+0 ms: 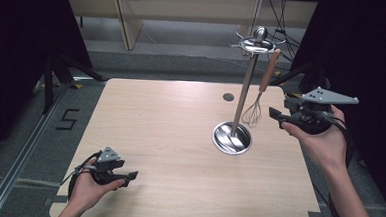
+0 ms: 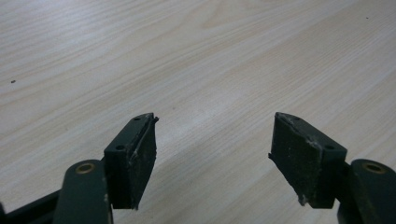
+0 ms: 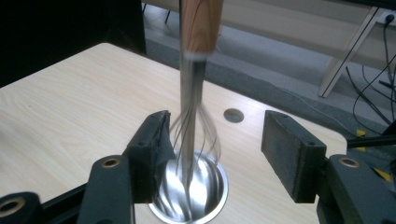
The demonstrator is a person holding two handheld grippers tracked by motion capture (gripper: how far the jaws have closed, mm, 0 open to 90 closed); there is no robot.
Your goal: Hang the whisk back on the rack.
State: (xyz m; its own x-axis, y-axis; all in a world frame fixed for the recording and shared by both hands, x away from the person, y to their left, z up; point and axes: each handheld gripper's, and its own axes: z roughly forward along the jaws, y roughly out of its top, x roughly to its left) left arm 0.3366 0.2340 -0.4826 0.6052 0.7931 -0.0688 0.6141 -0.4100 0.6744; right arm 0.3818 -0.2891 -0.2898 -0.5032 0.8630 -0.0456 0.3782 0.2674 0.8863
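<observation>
A metal stand [image 1: 243, 93] rises from a round steel base [image 1: 232, 138] set right of centre on the pale wooden counter [image 1: 169, 137]. A whisk [image 1: 260, 92] with a wooden handle hangs from a hook on the stand's top ring, its wires just above the base. The right tongs [image 1: 275, 115], held above the counter's right edge, point at the whisk with jaws spread apart and nothing between them; in the right gripper view the whisk [image 3: 194, 93] sits blurred just ahead of the right tongs [image 3: 215, 140], probably not touching either jaw. The left tongs [image 1: 130, 175] hover low over the near left corner, jaws released and wide, well apart from the stand. A small round hole [image 1: 228, 97] marks the counter's far side.
</observation>
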